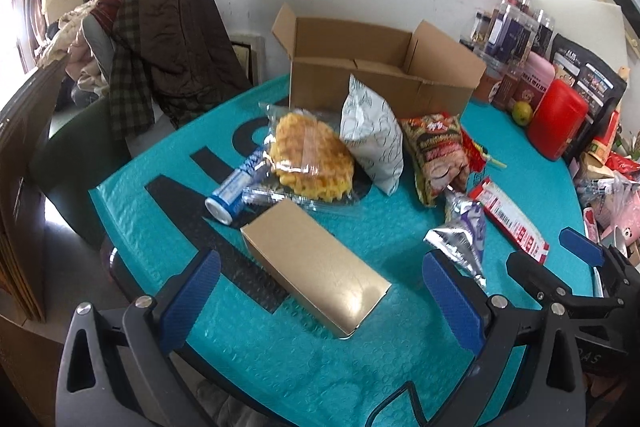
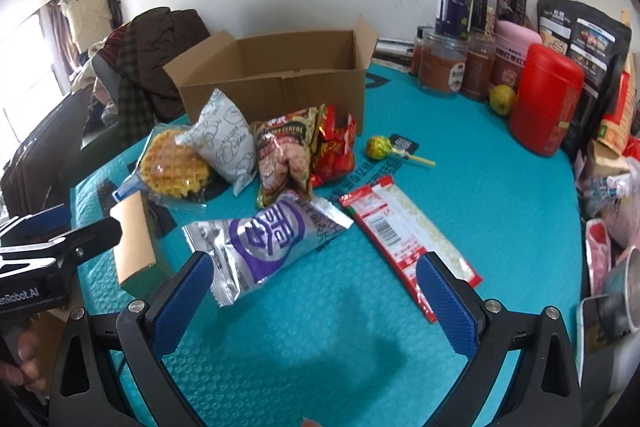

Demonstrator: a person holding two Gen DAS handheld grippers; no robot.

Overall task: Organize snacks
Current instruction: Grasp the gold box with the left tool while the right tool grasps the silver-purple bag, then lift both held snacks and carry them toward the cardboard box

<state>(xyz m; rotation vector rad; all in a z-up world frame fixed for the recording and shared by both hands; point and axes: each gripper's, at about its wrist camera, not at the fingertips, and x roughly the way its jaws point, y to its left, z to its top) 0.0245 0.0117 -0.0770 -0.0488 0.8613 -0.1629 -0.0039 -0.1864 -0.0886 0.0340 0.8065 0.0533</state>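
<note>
Both tongs are spread wide, pinching nothing. The gold box (image 1: 316, 267) lies on the table (image 1: 280, 359) between the left tongs (image 1: 320, 291); the silver packet (image 2: 260, 243) lies just ahead of the right tongs (image 2: 316, 299).

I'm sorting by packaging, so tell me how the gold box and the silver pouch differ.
The gold box is a rigid, plain carton with flat faces; the silver pouch is a soft, crinkled foil bag with purple print. The box keeps sharp edges and corners, while the pouch is puffy with crimped ends. Both are shiny, lie flat on the teal mat, and are still outside the cardboard box.
</note>
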